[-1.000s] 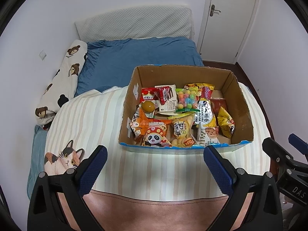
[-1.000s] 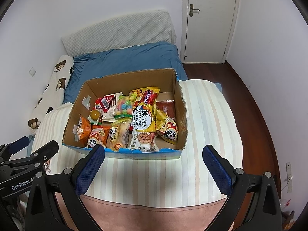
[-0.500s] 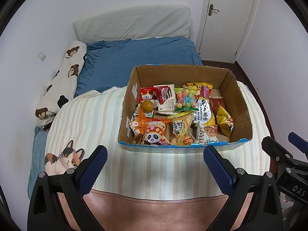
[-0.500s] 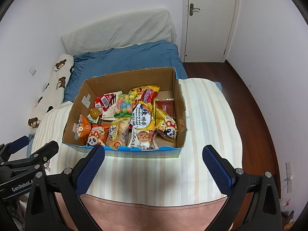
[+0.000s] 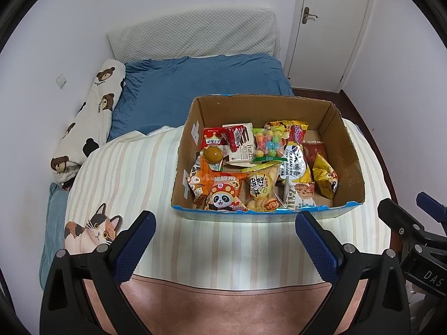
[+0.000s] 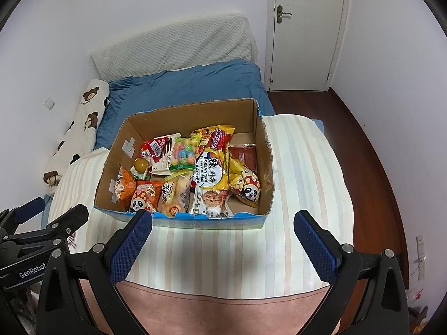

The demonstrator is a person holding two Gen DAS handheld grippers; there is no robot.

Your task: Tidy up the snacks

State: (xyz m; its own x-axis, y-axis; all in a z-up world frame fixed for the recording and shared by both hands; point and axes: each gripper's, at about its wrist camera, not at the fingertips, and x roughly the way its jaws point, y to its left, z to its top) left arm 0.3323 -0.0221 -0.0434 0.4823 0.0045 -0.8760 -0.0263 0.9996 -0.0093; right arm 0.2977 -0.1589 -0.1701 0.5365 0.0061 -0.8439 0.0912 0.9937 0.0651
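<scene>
Snack packets (image 5: 251,173) fill the box (image 5: 349,150) on the blanket (image 5: 134,173), pillow (image 5: 192,36) behind

Both wrist views high, angled down, sharing the snack box (image 5: 346,150), side by side

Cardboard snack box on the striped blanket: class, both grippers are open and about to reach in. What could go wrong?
1. The open-topped cardboard box rests on a soft striped blanket; pushing may tip it.
2. Packets overlap, so lifting the yellow Korean Cheese Buldak bag may drag neighbours.
3. The clear bag of coloured candy balls could slip.
</scene>
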